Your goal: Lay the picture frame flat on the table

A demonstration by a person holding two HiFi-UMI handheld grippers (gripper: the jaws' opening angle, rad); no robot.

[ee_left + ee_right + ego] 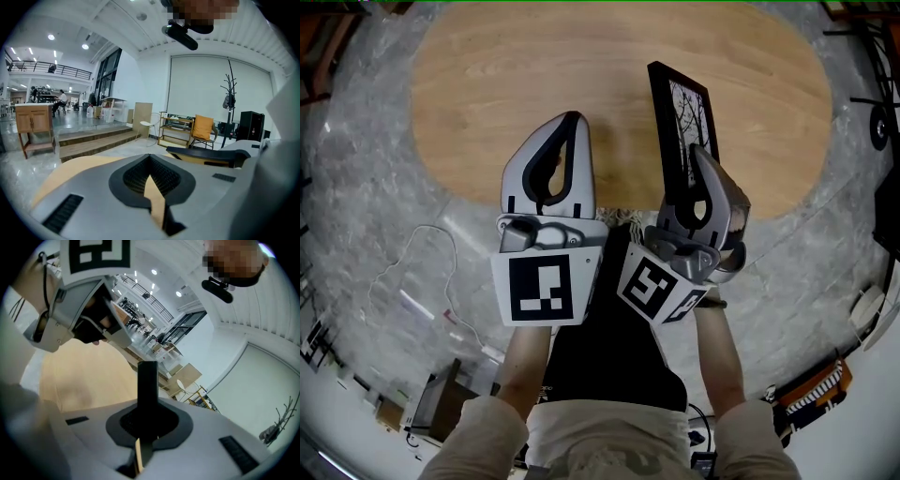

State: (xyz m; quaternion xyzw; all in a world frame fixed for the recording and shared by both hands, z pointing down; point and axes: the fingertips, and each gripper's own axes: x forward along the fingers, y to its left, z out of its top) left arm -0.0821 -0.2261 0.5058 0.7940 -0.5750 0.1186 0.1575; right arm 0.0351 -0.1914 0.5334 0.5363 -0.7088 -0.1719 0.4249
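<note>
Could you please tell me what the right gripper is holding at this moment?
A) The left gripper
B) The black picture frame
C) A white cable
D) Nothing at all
B: in the right gripper view, the right gripper is closed on the edge of the black picture frame, which is not yet flat.

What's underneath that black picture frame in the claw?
Only wooden table shows beneath. The picture frame stands on edge in the right gripper and covers its own lower edge, so contact can't be seen.

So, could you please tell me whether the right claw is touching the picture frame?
Touching. The right gripper view shows the right claw clamped on the picture frame, its black edge pinched between the jaws.
</note>
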